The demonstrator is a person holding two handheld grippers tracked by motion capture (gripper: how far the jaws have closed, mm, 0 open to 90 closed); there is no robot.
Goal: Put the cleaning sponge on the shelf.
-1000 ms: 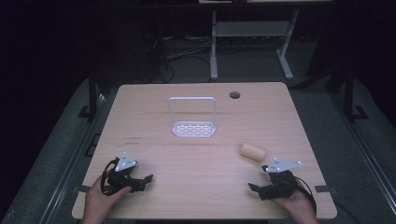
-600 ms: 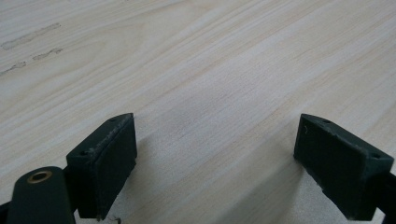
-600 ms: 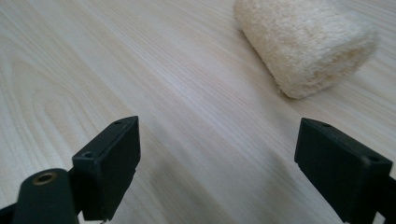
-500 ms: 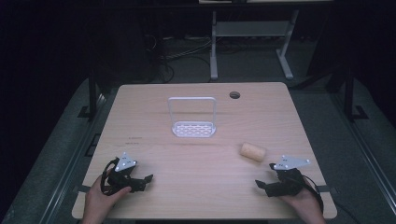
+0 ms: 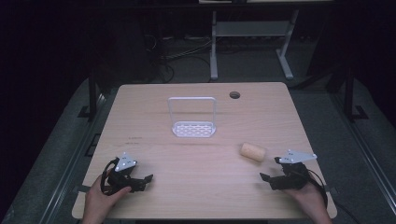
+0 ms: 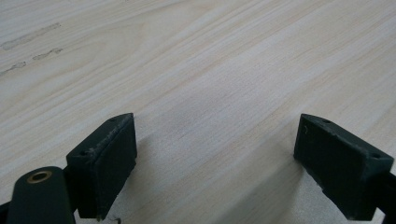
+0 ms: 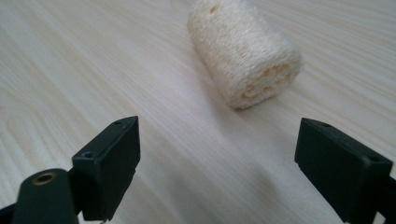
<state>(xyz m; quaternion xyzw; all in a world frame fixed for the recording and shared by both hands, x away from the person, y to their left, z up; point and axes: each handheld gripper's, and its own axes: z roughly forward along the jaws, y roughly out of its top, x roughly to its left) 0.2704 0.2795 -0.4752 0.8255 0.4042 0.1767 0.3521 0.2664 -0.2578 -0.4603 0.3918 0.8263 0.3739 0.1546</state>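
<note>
One loofah roll lies on its side on the table, right of centre | right gripper near it, jaws wide apart, empty | left gripper well apart, jaws spread over bare wood | white rack beyond.

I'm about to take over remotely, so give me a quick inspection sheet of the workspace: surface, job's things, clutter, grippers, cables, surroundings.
Surface: light wood table, dry, a few faint marks near the left side.
Job's things: loofah roll lying on its side, just ahead of the right gripper, untouched; white wire rack upright at mid-table, nothing in it.
Clutter: nothing seen.
Grippers: left gripper open over bare wood at the near left; right gripper open, aimed at the loofah roll, apart from it.
Cables: a black cable loops from each gripper; more lie on the floor behind the table.
Surroundings: dark room, white metal stand behind; round grommet hole at the far edge.
</note>
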